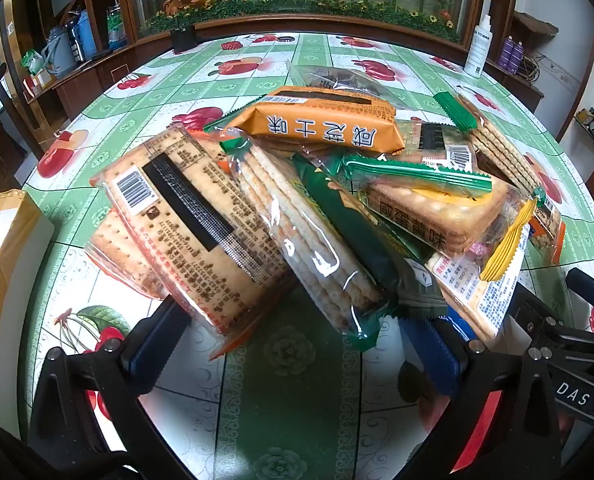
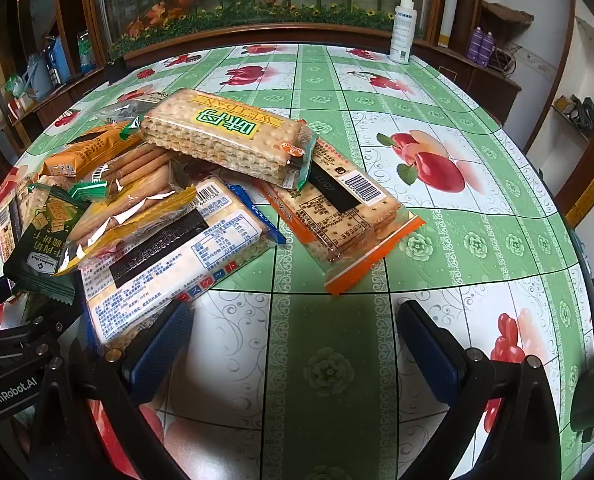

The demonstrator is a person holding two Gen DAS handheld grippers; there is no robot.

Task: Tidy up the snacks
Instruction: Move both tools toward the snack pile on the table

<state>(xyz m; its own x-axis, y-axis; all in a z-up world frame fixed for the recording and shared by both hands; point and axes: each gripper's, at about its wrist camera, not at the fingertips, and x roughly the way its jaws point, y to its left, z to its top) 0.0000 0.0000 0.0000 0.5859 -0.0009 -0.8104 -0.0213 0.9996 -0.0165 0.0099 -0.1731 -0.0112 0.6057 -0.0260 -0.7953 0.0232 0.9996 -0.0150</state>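
Hovering over the pile: you hold both grippers above a heap of biscuit packets on the round table with the green fruit-print oilcloth [image 2: 437, 128].
Left gripper: your left gripper [image 1: 297, 356] stands with its blue-padded jaws spread wide and nothing between them.
Nearest to the left: the clear-wrapped flat cracker packet with an orange end seal and a barcode [image 1: 185, 232] lies just ahead of the left finger, its long axis slanting from upper left to lower right.
Beside it: the clear sleeve of stacked round-edged crackers with green ends [image 1: 305, 240] runs on the same slant, its lower end between the fingers' line of sight.
Right gripper: your right gripper [image 2: 293, 352] is likewise fully spread and empty, over bare cloth.
Nearest to the right: the white-labelled cracker packet with blue edging [image 2: 169, 256] touches the left finger's side; the orange-sealed clear packet [image 2: 345, 216] lies straight ahead, pointing at the gap.
Count: about nine packets, overlapping, so the tally is uncertain; one white spray bottle [image 2: 403, 28] stands at the far edge.
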